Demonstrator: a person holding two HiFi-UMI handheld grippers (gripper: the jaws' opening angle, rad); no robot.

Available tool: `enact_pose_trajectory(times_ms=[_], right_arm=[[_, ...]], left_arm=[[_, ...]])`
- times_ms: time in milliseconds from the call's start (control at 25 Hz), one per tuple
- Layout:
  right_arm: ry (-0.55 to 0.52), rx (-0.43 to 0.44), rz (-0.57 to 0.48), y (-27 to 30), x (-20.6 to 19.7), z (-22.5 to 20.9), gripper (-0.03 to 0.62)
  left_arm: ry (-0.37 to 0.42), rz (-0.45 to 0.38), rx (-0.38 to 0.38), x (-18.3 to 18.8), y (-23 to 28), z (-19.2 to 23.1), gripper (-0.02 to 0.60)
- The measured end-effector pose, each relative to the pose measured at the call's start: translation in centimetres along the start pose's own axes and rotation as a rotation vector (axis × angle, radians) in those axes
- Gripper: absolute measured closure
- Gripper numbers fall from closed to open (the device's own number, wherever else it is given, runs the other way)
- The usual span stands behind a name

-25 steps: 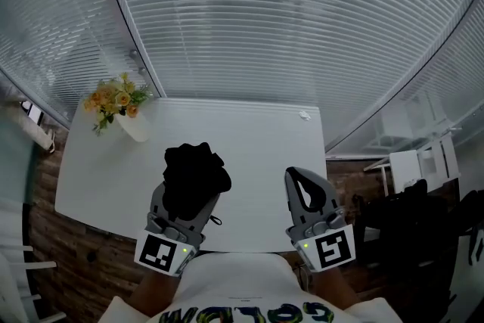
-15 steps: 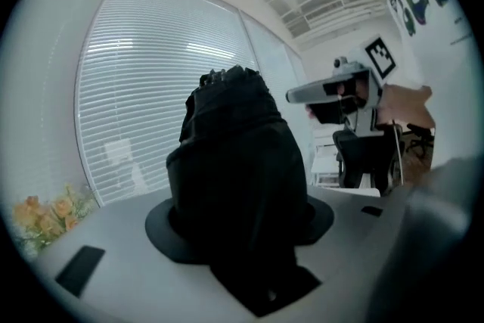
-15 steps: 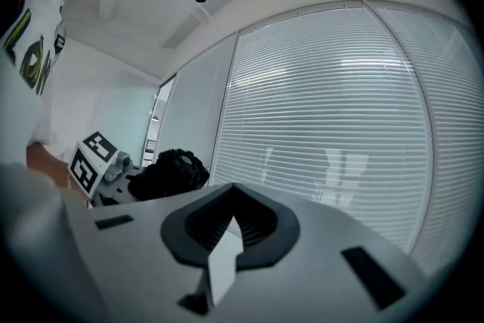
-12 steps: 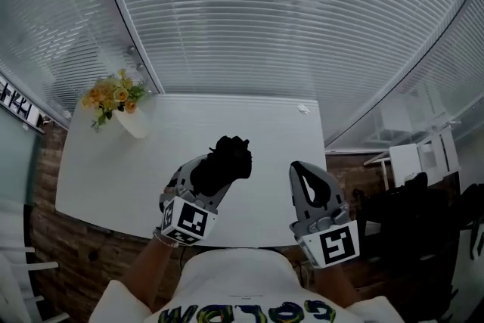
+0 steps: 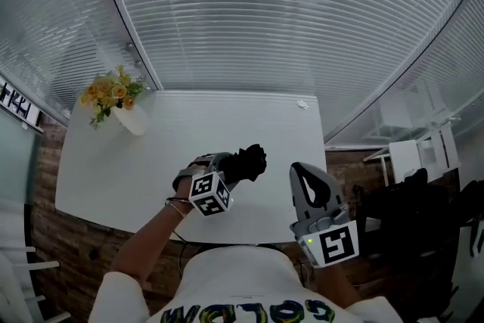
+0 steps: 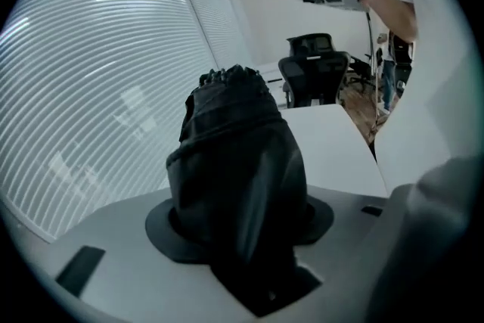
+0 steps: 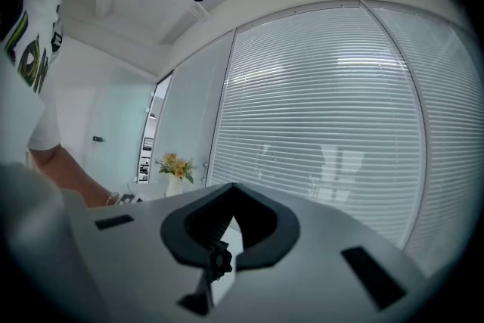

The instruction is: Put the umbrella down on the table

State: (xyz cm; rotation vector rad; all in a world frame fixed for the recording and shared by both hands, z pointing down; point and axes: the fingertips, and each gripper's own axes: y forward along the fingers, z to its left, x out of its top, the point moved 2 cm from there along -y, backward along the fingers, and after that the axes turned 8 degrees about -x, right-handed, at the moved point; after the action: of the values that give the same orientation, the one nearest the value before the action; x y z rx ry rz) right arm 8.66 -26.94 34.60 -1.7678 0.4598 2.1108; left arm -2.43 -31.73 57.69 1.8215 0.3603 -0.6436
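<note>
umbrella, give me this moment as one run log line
left gripper: shut on umbrella | umbrella: black, folded, over table near front edge, not yet released | right gripper: shut, empty

The umbrella (image 5: 246,161) is plain black, with no pattern. The left gripper (image 5: 231,165) and the right gripper (image 5: 305,179) are pale grey with black pads, and each carries a cube of black-and-white square markers. A small green light glows on the right one. The table (image 5: 113,170) is plain white. At its far left corner the flowers (image 5: 112,94) are yellow and orange with green leaves, in a white vase (image 5: 134,125). The blinds (image 5: 265,11) are white, striped by fine horizontal slats. The floor (image 5: 41,197) is brown, in plank-like bands. The near shirt (image 5: 242,287) is white with yellow-green and black lettering. The office chairs (image 5: 397,215) at right are black.
</note>
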Motion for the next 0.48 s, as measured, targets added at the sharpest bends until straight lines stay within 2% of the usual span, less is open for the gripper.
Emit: enact_pose_trajectory(times_ms=[200,480], right_arm=[[0.003,-0.002,0.005,0.1,-0.1,0.1,0.585],[0.0,-0.009,0.013,-0.1,-0.3,0.0,0.585]], left_arm=[[0.034,0.099,-0.116,-2.0,4.1,-0.7,0.339],[0.058,0.215,-0.23,-4.2,8.4,-1.5,0.339]])
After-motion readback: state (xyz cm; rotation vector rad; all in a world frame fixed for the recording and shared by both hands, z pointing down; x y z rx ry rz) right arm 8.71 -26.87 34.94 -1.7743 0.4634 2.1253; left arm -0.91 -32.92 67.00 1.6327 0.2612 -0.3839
